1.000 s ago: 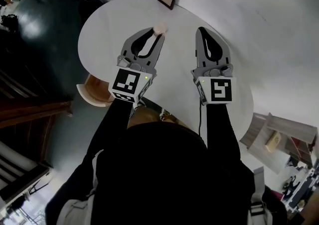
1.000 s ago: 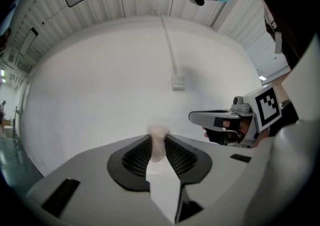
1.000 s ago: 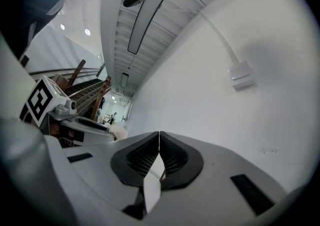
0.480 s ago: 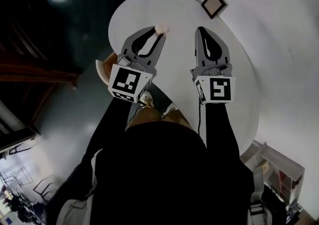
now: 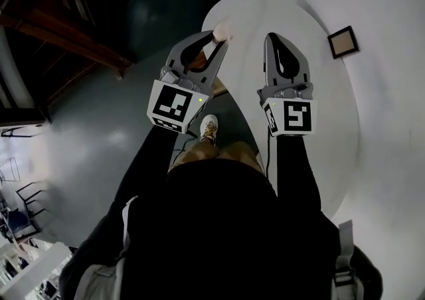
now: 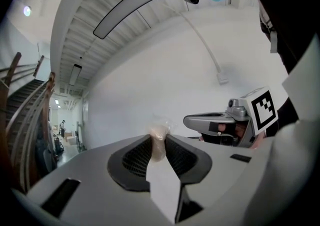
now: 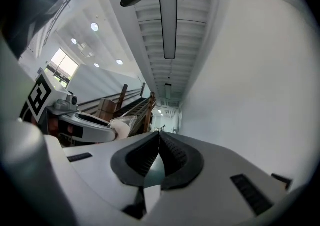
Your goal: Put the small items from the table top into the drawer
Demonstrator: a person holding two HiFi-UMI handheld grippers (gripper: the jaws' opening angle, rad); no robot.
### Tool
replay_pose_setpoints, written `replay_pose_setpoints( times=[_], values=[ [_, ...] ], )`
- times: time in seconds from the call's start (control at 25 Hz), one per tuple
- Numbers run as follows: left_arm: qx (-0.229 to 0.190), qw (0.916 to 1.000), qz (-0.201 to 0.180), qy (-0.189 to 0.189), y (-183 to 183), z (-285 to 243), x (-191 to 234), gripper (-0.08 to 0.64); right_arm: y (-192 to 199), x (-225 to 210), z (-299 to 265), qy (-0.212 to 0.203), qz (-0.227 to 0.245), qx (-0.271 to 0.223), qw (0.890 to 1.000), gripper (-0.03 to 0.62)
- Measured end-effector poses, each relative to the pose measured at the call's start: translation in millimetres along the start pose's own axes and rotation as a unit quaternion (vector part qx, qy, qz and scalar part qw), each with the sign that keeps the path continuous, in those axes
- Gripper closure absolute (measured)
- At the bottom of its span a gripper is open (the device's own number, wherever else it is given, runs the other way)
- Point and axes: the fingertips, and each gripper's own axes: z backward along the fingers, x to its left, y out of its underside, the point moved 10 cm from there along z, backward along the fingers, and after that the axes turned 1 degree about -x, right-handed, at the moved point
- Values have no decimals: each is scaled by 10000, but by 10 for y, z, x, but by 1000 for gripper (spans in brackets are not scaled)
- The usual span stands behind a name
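A small pale item in clear wrap [image 5: 220, 29] is pinched at the tips of my left gripper [image 5: 215, 39], which hangs over the near left edge of the white round table [image 5: 265, 10]. In the left gripper view the same wrapped item [image 6: 158, 141] sits squeezed between the two dark pads. My right gripper [image 5: 271, 39] is held over the table beside it, jaws shut with nothing between them. The right gripper view shows those pads pressed together [image 7: 159, 142], with the left gripper [image 7: 85, 122] off to the left. A tan wooden piece [image 5: 200, 61] shows below the table edge, behind the left jaws.
A small dark-framed picture [image 5: 343, 41] lies on the table at the right. Dark floor [image 5: 119, 106] fills the left side, with wooden stairs [image 5: 73, 40] at the upper left. The person's shoe [image 5: 208, 127] stands by the table edge.
Both grippers have swung to the left together, so the table and the framed picture have slid right in the head view. The left gripper keeps hold of the wrapped item; the right stays shut.
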Motion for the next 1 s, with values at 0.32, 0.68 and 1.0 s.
replay_pose_setpoints(
  times=[0.32, 0.68, 1.0],
  values=[
    [145, 9995, -18, -297, 49, 313, 329, 465, 12, 398, -391, -538, -151, 33, 9984, 565],
    [1030, 9941, 313, -149, 722, 281, 374, 465, 210, 365, -507, -600, -186, 347, 9974, 565],
    [2358, 9694, 671, 118, 1668, 396, 370, 457, 361, 273, -562, -474, -249, 524, 9972, 565]
  ],
)
